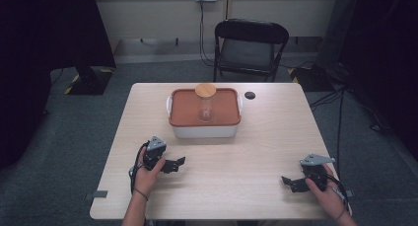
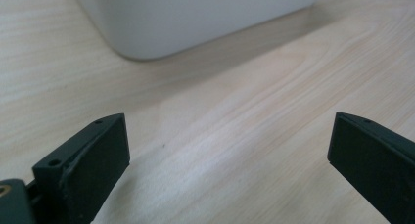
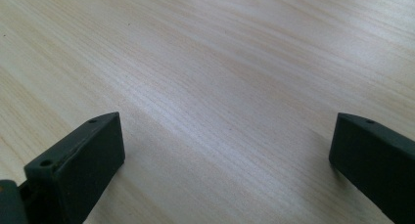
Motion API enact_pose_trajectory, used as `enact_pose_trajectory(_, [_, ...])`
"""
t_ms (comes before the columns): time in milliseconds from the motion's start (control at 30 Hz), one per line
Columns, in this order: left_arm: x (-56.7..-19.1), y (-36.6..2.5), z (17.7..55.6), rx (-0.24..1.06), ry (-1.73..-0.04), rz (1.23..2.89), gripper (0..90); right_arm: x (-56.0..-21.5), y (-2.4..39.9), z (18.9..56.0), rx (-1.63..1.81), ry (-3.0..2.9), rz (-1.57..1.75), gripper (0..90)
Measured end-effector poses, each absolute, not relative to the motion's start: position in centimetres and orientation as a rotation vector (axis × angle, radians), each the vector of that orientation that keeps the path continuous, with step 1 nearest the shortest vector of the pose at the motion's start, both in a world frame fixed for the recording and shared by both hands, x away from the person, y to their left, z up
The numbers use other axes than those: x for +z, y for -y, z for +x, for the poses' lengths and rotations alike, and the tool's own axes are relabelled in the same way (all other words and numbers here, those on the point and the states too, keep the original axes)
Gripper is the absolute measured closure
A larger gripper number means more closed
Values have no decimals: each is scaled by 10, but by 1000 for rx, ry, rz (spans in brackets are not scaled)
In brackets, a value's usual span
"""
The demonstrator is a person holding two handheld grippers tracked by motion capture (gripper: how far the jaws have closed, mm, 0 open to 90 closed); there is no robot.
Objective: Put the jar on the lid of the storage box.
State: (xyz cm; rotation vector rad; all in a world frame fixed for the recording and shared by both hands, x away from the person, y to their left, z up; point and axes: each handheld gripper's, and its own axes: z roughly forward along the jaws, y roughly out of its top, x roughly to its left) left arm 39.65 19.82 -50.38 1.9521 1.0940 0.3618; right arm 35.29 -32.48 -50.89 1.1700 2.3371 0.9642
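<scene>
jar (image 1: 205,105) stands upright on box lid (image 1: 182,107), lengthwise vertical.

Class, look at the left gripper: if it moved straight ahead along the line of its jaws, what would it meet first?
Most likely the white box under the orange lid: the left gripper, jaws open, has its near wall straight ahead across bare table.

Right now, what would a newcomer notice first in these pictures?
A white box with an orange lid sits at the table's far middle, and a clear jar with a wooden lid stands upright on it. Near the front edge, the left hand-held gripper and right hand-held gripper rest open, holding nothing.
</scene>
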Motion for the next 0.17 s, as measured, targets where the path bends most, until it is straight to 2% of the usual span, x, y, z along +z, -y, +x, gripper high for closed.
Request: enact_pose_trajectory(167, [-506,-197,395,384,-1089,1996,16,-509,325,353,964,-2337,1170,0])
